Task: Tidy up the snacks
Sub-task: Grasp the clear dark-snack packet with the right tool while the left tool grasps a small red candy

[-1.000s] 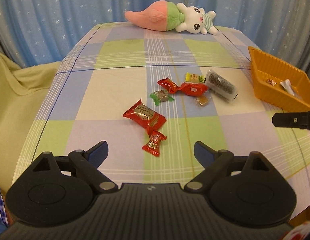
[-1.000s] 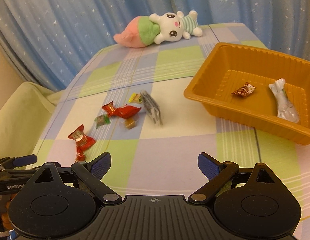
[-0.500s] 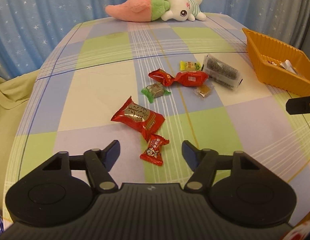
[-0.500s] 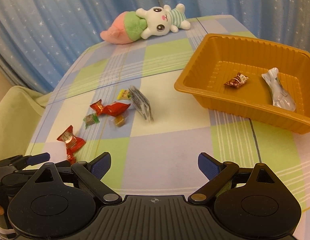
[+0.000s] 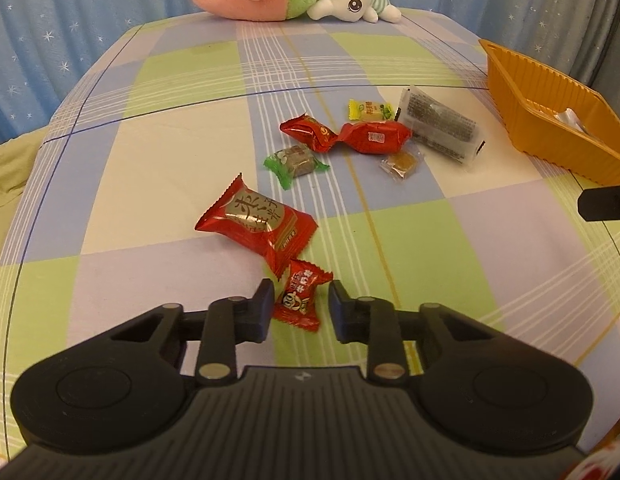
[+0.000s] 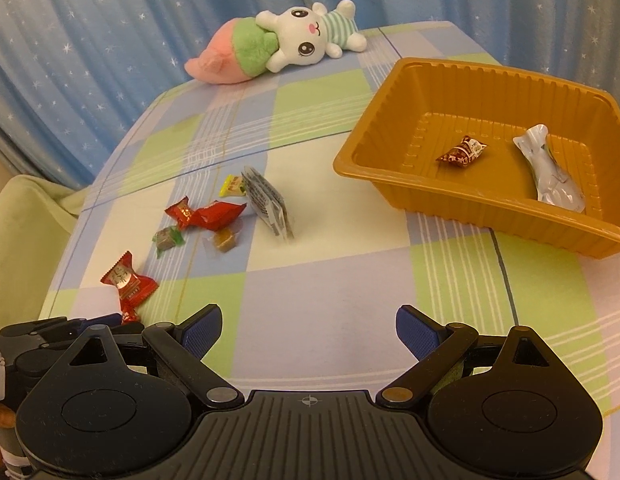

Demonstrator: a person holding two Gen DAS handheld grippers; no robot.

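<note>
While the left claw [image 5: 298, 306] is closing around the small red candy [image 5: 300, 300] on the table [image 5: 430, 248], pads not clearly pressing yet, the slippery wrapper risks squirting out or dragging the bigger red packet [image 5: 256, 224]. Right claw [image 6: 309, 330] is hanging spread, empty.

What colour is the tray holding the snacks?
Orange tray; clearest in the right wrist view.

Left gripper [image 5: 298, 306] is angled down at the table, jaws just closing in around a small red candy [image 5: 301, 300]. Right gripper [image 6: 309, 330] hangs wide open, nothing between its fingers.
</note>
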